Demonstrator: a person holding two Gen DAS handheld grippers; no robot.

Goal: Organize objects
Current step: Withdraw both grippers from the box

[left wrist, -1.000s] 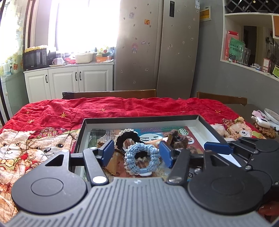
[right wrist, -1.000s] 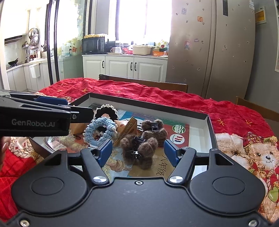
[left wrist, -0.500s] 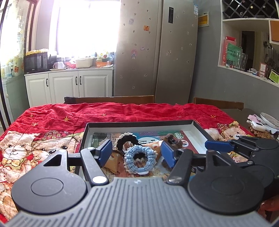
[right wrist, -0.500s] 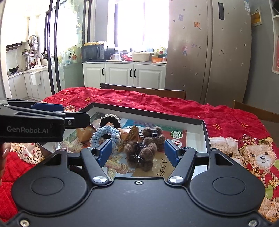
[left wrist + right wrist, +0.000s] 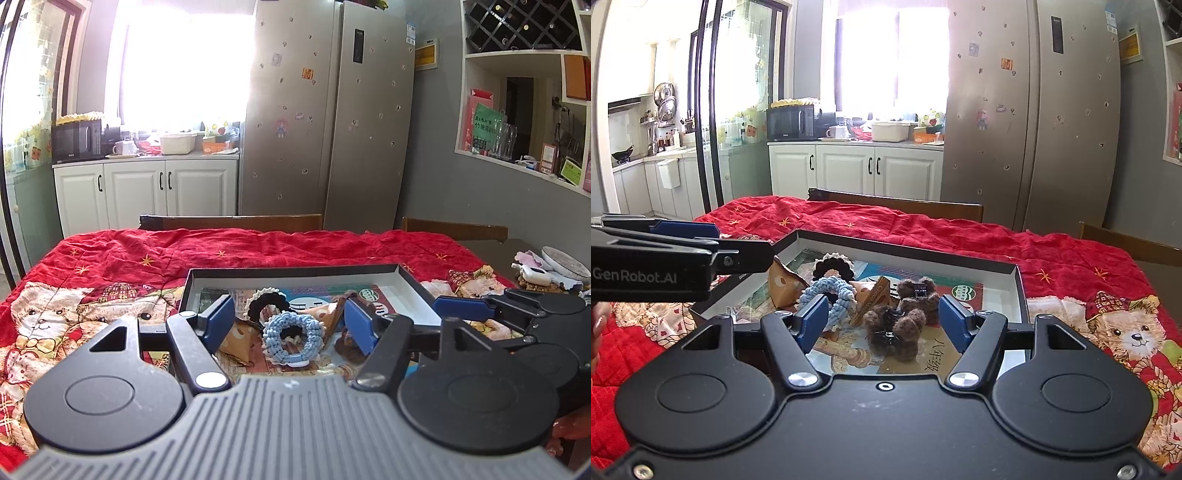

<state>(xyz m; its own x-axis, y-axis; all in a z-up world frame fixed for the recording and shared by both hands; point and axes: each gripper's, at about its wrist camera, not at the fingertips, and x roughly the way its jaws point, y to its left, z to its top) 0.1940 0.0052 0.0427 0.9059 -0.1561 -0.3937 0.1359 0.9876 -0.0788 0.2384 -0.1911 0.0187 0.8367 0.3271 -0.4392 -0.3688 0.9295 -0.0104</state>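
Left hand-held gripper [image 5: 288, 325] is opening, empty, above the blue scrunchie [image 5: 293, 334]; right hand-held gripper [image 5: 882, 321] released over brown clips [image 5: 897, 332] in the tray [image 5: 905, 254]. Next likely calls for picking 1.

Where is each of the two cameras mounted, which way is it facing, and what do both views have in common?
Left wrist: sits on the left gripper, looking along its opening, empty jaws over the blue crocheted scrunchie toward the fridge; the right gripper and a fingertip show at right.
Right wrist: sits on the right gripper, open above the brown fuzzy hair clips; the left gripper enters at left.
Shared: the black-rimmed tray, scrunchie, red quilt and fridge.
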